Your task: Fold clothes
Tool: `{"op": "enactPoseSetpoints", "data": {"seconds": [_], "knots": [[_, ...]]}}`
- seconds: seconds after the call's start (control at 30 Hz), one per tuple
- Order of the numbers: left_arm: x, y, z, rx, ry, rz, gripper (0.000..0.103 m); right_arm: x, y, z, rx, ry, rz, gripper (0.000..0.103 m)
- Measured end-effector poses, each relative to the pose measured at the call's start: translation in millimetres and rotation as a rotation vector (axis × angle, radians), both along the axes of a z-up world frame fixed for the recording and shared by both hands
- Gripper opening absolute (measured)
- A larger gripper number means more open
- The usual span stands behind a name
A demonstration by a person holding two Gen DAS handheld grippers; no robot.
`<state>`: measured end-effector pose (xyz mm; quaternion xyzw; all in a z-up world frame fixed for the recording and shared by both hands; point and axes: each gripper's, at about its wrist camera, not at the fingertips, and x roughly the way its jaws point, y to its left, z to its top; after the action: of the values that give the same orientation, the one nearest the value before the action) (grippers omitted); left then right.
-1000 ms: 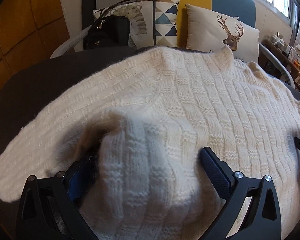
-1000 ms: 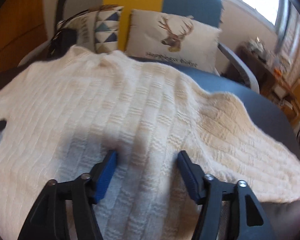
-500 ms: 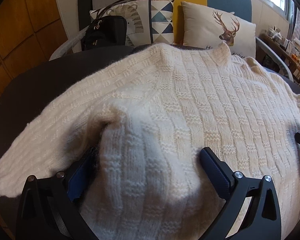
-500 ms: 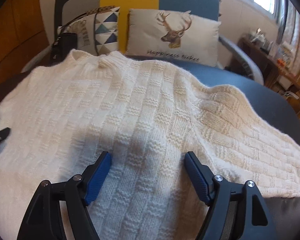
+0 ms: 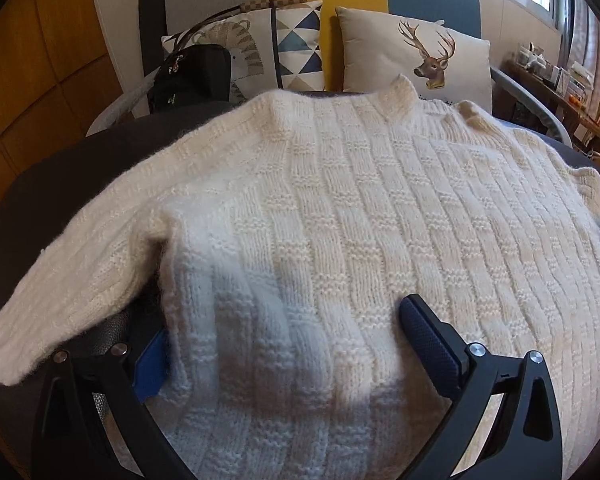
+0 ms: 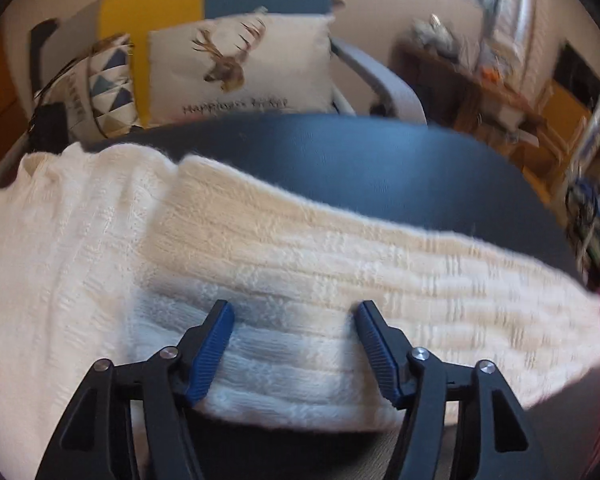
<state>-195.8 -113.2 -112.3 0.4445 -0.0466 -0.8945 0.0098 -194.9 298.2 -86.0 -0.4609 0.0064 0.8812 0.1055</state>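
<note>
I see the cream basket-weave knitted sweater (image 5: 340, 220) spread flat over the dark round surface (image 5: 60, 176), collar at twelve o'clock, one sleeve trailing to eight o'clock where its cuff is cut off by the edge of my left view. The hem runs under the lens, so I cannot see where it ends. In the right view the sweater (image 6: 260, 264) is smeared by motion blur; its other sleeve stretches to four o'clock across the surface (image 6: 380, 160), and the cuff fades into a pink blur I cannot identify.

My left tool (image 5: 284, 340) has its fingers wide apart astride the sweater's body near the armpit. The left-hand blue pad (image 5: 152, 364) is half buried behind a fold of knit, so I cannot tell whether it presses the fabric; the dark right-hand pad stands clear on top. My right tool (image 6: 296, 336) also stands apart, straddling a bulge of the sleeve near the sweater's lower edge; its jaws have just been closing a little, with knit between them but neither pad visibly squeezing.

Beyond the collar, at twelve o'clock, sits a white cushion printed with a stag's head (image 5: 416, 56); at eleven, a cushion with blue triangles (image 5: 296, 44), partly masked by a black handbag (image 5: 188, 76).
</note>
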Motion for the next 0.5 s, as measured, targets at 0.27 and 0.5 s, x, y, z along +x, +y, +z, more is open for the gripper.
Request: {"op": "enactPoseSetpoints", "data": {"seconds": [0.27, 0.5], "knots": [[-2, 4, -2, -0.003, 0.004, -0.009, 0.103, 7, 34, -10, -0.009, 0.04, -0.147, 0.076], [-2, 4, -2, -0.002, 0.014, -0.007, 0.103, 10, -5, 35, -0.071, 0.147, -0.116, 0.072]]}}
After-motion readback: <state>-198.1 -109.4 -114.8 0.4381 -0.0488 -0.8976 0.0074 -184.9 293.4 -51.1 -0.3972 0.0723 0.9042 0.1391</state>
